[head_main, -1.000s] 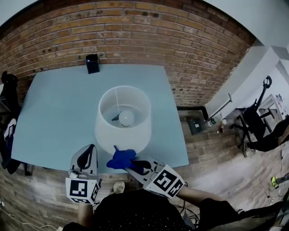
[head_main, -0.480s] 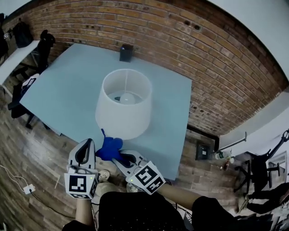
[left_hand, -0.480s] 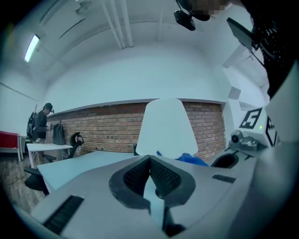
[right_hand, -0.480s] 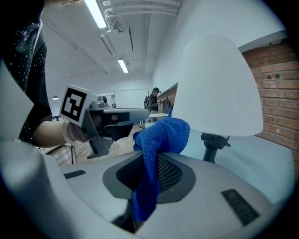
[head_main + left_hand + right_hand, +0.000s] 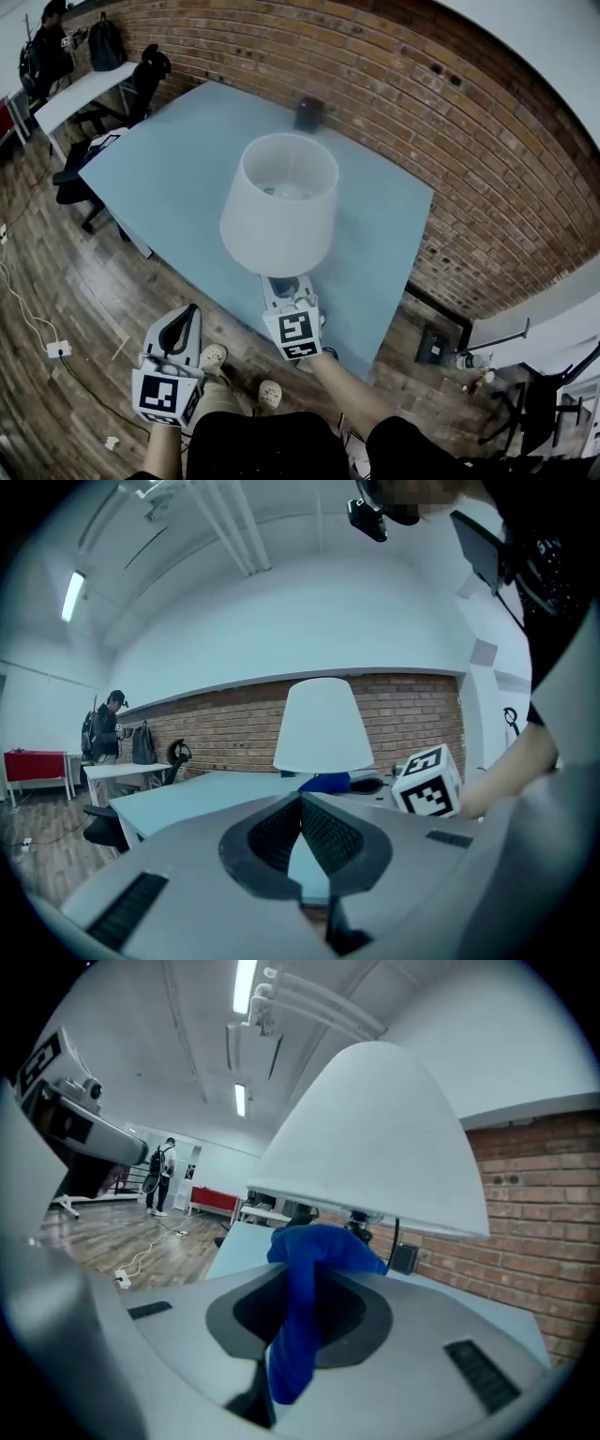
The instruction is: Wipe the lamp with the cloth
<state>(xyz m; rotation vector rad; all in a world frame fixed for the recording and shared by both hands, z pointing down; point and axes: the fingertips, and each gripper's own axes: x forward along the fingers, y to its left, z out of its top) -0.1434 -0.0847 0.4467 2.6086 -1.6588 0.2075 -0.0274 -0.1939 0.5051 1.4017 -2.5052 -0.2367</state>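
Observation:
A white lamp with a conical shade stands in the middle of the light blue table. My right gripper reaches under the near rim of the shade, shut on a blue cloth that hangs down between its jaws. In the right gripper view the shade looms just above the cloth, with the lamp's stem and cord behind. The head view hides the cloth. My left gripper hangs shut and empty off the table's near edge, over the floor. In the left gripper view the left gripper faces the lamp and cloth.
A small black box sits at the table's far edge by the brick wall. To the far left are a white desk, a black chair and a person. A cable and plug lie on the wooden floor.
My right gripper has carried the cloth forward and under the near rim of the shade, so the head view no longer shows the cloth. The head view has swung. The left gripper stays low.

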